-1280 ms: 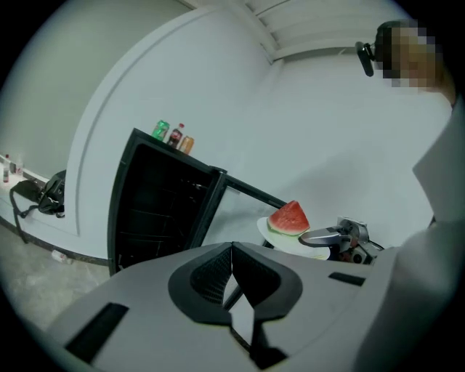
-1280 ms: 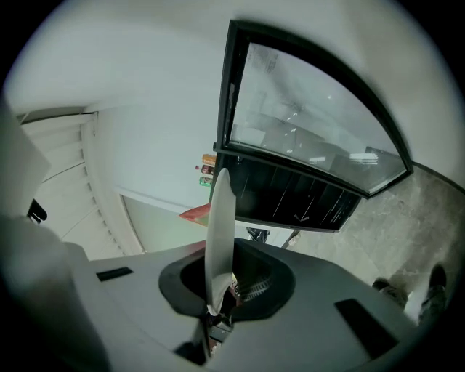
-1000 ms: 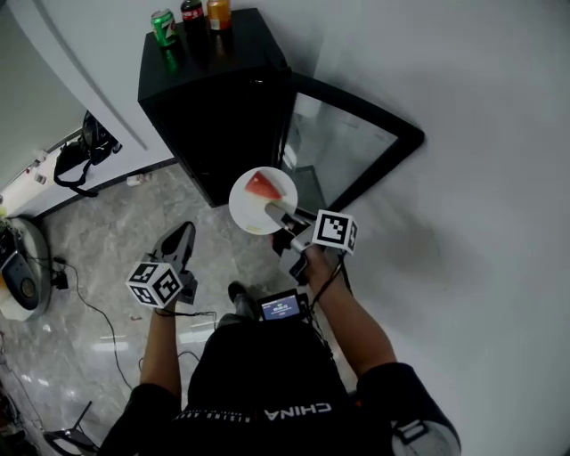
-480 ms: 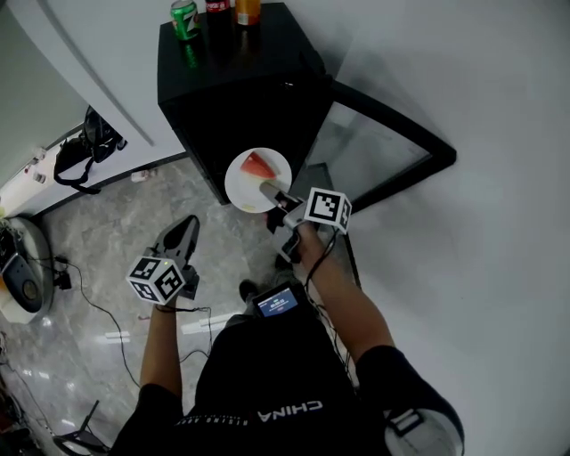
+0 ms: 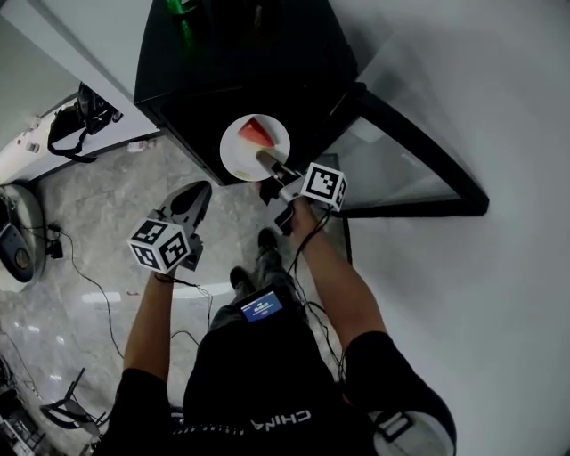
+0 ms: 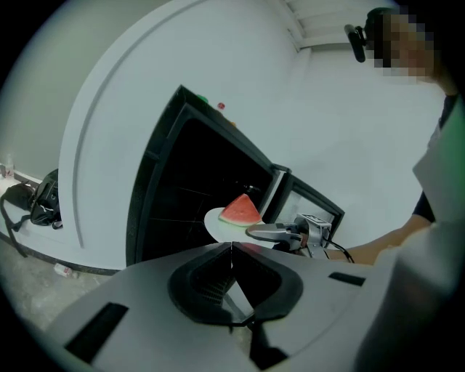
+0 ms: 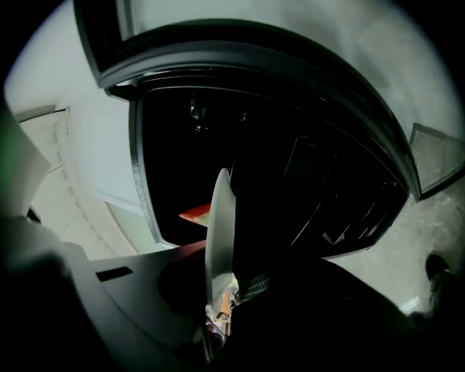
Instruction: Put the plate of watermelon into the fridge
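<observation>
- R gripper [image 5: 269,161]: jaws clamped on near rim of plate [image 5: 239,150]. Plate is white, round, held about level in front of the person.
- On far half of plate: watermelon wedge [image 5: 258,132], red flesh up, apart from the jaws.
- Plate is at the mouth of the fridge [image 5: 223,76]. Head view puts it over the front edge of the black cabinet. R gripper view shows it edge-on w/ the dark interior right behind. Can't tell if it's past the threshold.
- Fridge door [image 5: 419,183] is swung open to the person's right; glass panel, black frame.
- L gripper [image 5: 199,191]: jaws shut together, nothing between them. It sits low and left of the plate, well apart from it, pointing toward the fridge.
- Green can [image 5: 183,7] on fridge top, cut off by frame edge.
- Black bag [image 5: 76,120] by the wall at left; cables lie on the marble floor [image 5: 80,249].
- Small lit screen [image 5: 260,308] at the person's waist.
</observation>
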`<state>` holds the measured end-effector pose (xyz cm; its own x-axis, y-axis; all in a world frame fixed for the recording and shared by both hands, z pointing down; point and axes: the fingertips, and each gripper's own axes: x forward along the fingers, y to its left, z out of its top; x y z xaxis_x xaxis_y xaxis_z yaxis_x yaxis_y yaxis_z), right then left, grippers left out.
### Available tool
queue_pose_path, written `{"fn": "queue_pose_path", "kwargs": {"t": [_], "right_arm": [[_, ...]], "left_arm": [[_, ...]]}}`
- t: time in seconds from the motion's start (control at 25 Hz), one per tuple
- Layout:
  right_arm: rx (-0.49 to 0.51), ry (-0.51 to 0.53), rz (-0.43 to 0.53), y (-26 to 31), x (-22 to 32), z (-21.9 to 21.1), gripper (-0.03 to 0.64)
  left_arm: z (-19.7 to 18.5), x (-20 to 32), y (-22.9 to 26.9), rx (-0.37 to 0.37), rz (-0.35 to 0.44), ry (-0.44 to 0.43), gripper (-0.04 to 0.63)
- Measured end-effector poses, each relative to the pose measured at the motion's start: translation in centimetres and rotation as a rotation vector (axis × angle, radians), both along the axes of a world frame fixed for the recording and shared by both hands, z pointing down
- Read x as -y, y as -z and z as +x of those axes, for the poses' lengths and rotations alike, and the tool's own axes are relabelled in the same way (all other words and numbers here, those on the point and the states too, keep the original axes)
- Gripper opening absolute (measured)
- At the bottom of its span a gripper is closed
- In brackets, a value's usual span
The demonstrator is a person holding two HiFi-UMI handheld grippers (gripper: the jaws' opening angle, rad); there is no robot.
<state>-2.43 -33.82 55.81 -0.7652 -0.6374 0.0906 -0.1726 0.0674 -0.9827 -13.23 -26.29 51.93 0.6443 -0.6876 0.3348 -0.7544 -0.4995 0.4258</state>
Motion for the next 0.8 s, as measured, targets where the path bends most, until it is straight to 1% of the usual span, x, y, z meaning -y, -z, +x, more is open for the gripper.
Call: {"fn": "queue_pose_path", "kwargs": {"t": [0.2, 0.4, 0.6, 0.8], "right_arm": [[-0.012, -0.006, -0.021, -4.1, 4.1, 0.4, 0.023], [0.002, -0.023, -0.055, -7.5, 6.6, -0.1, 0.023], [0.018, -0.043, -0.08, -11.3, 8.2, -0.7, 0.023], [0.012, -0.082, -0.129, -14.6, 9.8, -0.9, 0.023]], "left_arm": [[2.3, 4.1, -3.3, 0.025, -0.034, -0.001, 0.012], [3.5, 6.5, -5.9, 0.015, -0.052, 0.027, 0.012], [4.2, 8.0, -8.9, -0.008, -0.079, 0.052, 0.012], [4.6, 7.8, -11.0, -0.022, -0.117, 0.053, 0.012]]}}
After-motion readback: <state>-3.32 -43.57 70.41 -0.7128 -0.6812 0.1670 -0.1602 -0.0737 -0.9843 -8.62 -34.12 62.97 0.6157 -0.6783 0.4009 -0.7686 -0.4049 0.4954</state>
